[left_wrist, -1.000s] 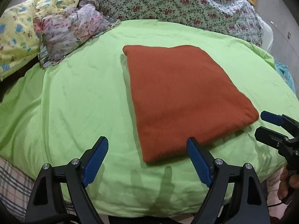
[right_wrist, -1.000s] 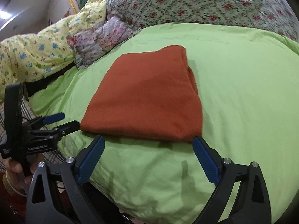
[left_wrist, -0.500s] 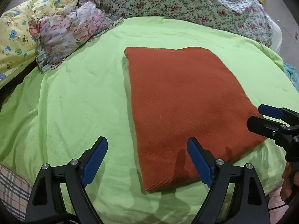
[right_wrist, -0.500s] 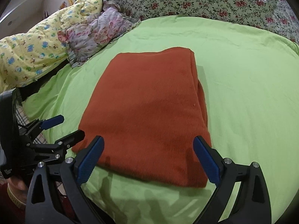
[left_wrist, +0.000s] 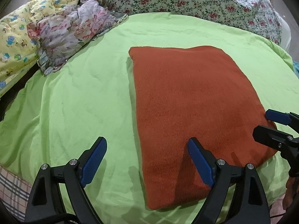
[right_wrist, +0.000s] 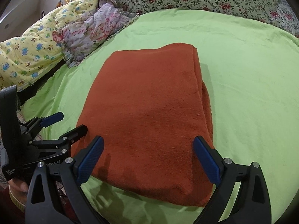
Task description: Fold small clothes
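A rust-orange knitted garment [left_wrist: 188, 110], folded into a flat rectangle, lies on the green bedspread [left_wrist: 78, 100]; it also shows in the right wrist view [right_wrist: 149, 112]. My left gripper [left_wrist: 147, 160] is open and empty, its jaws straddling the garment's near left edge from above. My right gripper [right_wrist: 147, 160] is open and empty over the garment's near edge, jaws about as wide as the fold. The right gripper also shows at the right edge of the left wrist view [left_wrist: 276, 128], and the left gripper at the left of the right wrist view [right_wrist: 61, 125].
A crumpled floral cloth [left_wrist: 71, 35] and a yellow bear-print quilt [left_wrist: 13, 43] lie at the far left. A rose-patterned cover [left_wrist: 186, 0] runs along the back. The bedspread's near edge drops off to a plaid sheet [left_wrist: 11, 186].
Both grippers have moved forward and lower over the garment, from short of its near edge to above it. Both stay open. The garment has not moved.
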The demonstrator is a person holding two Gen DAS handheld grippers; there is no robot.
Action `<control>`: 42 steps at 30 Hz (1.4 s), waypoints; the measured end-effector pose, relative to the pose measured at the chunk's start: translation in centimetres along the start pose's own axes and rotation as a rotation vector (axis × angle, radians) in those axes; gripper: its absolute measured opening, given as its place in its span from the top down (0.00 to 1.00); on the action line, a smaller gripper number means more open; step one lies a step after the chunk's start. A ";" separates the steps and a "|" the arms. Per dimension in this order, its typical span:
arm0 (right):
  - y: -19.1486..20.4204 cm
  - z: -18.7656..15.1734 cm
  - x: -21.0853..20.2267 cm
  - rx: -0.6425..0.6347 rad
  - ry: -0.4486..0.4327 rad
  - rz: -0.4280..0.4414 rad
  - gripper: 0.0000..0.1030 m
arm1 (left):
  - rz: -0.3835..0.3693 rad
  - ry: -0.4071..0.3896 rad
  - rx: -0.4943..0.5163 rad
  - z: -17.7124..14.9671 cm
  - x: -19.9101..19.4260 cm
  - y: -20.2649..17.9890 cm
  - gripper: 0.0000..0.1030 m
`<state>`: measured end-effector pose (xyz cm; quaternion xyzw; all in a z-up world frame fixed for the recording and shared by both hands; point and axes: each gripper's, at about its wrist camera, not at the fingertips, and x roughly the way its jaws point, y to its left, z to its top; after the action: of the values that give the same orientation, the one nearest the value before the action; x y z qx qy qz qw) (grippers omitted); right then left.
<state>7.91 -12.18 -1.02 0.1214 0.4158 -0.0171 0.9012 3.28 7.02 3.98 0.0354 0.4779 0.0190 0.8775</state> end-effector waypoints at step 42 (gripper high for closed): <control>0.0 0.3 -0.1 0.005 0.000 -0.011 0.06 | -0.002 -0.004 -0.011 0.1 -0.2 0.2 0.10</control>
<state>8.04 -12.25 -0.77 0.1214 0.4163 -0.0231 0.9008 3.25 7.19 4.21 0.0303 0.4761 0.0206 0.8786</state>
